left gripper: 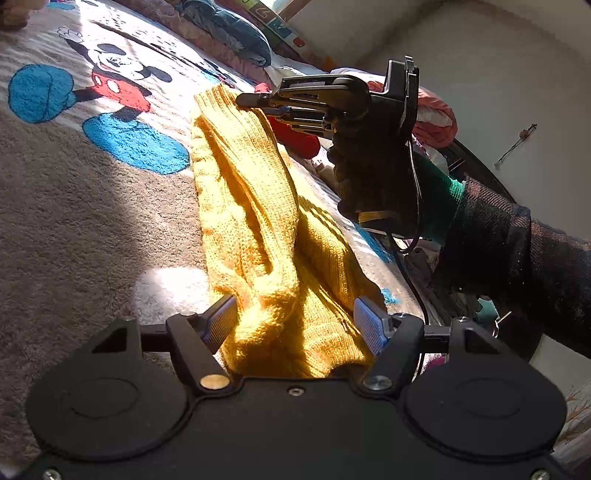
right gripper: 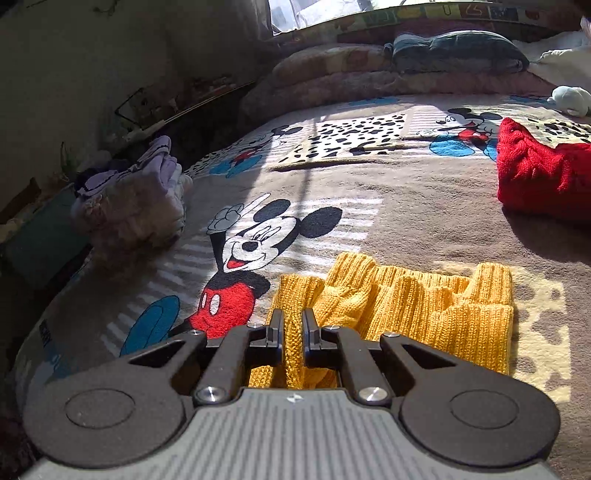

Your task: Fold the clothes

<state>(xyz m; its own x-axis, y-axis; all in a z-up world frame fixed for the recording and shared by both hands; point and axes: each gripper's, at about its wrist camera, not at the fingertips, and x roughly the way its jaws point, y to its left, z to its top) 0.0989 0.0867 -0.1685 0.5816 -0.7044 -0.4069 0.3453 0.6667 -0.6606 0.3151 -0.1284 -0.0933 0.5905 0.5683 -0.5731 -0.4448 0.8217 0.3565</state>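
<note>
Yellow ribbed knit sweater [left gripper: 255, 236] lies bunched lengthwise on the cartoon-mouse plush blanket [left gripper: 74, 192] covering the bed, partly gathered, fold judged incomplete. Red knit garment [right gripper: 543, 173] sits apart, apparently already bundled. Left claw [left gripper: 295, 325] stands wide, straddling the near end without gripping. Right claw [right gripper: 293, 326] is narrowed, pinching a yellow strip at the far end

Far border strip [right gripper: 461, 13]: coloured squares with large characters; I can make out what look like "U" and "2", the rest too blurred.
Blanket's near left edge [right gripper: 47, 338]: dark lettering, unreadable.
Elsewhere: no readable text.
</note>
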